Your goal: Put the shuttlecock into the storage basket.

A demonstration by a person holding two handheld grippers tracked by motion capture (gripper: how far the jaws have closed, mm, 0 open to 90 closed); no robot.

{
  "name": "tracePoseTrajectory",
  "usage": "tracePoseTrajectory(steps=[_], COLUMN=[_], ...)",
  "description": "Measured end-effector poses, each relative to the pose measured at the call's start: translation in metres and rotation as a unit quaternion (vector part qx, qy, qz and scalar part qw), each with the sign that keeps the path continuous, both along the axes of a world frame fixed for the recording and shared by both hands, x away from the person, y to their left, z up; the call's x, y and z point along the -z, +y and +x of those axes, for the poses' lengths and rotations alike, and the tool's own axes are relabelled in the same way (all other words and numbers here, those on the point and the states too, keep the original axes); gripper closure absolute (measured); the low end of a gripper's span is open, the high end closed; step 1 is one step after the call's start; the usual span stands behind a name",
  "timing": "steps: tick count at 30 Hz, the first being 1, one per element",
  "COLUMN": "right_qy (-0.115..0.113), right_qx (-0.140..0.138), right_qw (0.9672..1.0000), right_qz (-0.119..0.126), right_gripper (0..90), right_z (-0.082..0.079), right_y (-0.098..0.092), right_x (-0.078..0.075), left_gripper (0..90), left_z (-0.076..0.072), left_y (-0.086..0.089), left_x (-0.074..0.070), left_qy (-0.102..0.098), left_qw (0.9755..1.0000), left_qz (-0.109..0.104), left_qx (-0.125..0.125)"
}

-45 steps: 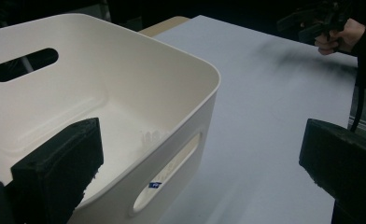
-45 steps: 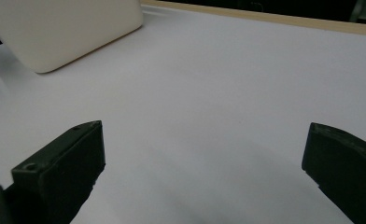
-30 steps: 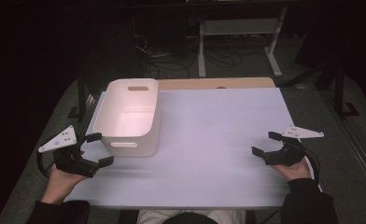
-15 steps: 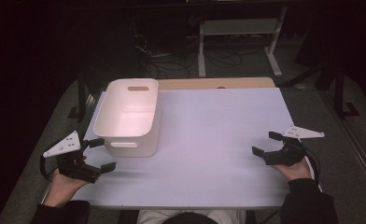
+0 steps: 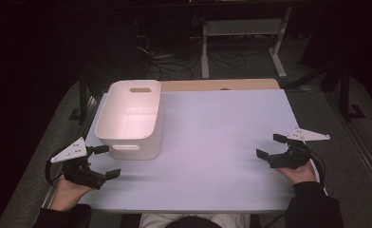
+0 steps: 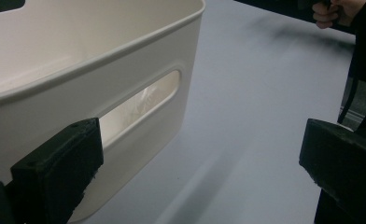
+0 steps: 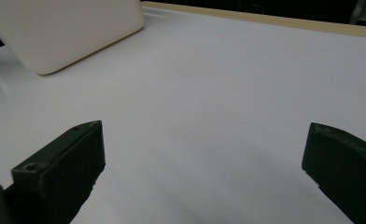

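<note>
A white plastic bin (image 5: 131, 118) with cut-out handles stands on the left half of the white table top (image 5: 217, 137), and it looks empty. My left gripper (image 5: 106, 161) hovers at the table's front left corner, just before the bin's near end, jaws wide apart with nothing between them. In the left gripper view the bin's near handle slot (image 6: 141, 105) is close ahead. My right gripper (image 5: 270, 146) rests near the right edge, open and empty. In the right gripper view the bin (image 7: 64, 30) sits far off at upper left.
A bare wooden strip (image 5: 219, 84) runs along the table's far edge. Beyond it stand a metal frame (image 5: 243, 35) and loose cables (image 5: 174, 59) on a dark floor. A person's hand (image 6: 333, 11) shows at the top right of the left gripper view.
My left gripper has drifted toward the front edge of the table, a little away from the bin. The right gripper has stayed put.
</note>
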State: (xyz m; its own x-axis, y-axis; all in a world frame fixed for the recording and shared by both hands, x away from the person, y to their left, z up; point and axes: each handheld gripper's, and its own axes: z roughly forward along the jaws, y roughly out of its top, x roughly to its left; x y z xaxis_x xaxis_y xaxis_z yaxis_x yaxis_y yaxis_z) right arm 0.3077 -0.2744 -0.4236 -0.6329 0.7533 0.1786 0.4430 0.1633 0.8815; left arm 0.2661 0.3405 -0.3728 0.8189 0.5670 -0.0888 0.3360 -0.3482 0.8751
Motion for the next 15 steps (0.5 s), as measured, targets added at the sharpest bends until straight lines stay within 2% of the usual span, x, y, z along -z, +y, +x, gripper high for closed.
tracePoseTrajectory(steps=[7,15], right_qy=[0.000,0.001], right_qx=[0.000,-0.001], right_qw=[1.0000,1.0000], right_qz=[0.000,0.000], right_gripper=[0.0,0.0], right_z=[0.0001,0.0004], right_y=[0.0001,0.0002], right_x=[0.0001,0.0004], left_gripper=[0.0,0.0], left_z=[-0.0003,0.0003], left_y=[0.0063,0.0038], left_x=[0.0068,0.0112], left_qy=[0.000,0.005], left_qw=[0.9999,0.9999], left_qz=[0.000,0.004], left_qx=[-0.015,-0.009])
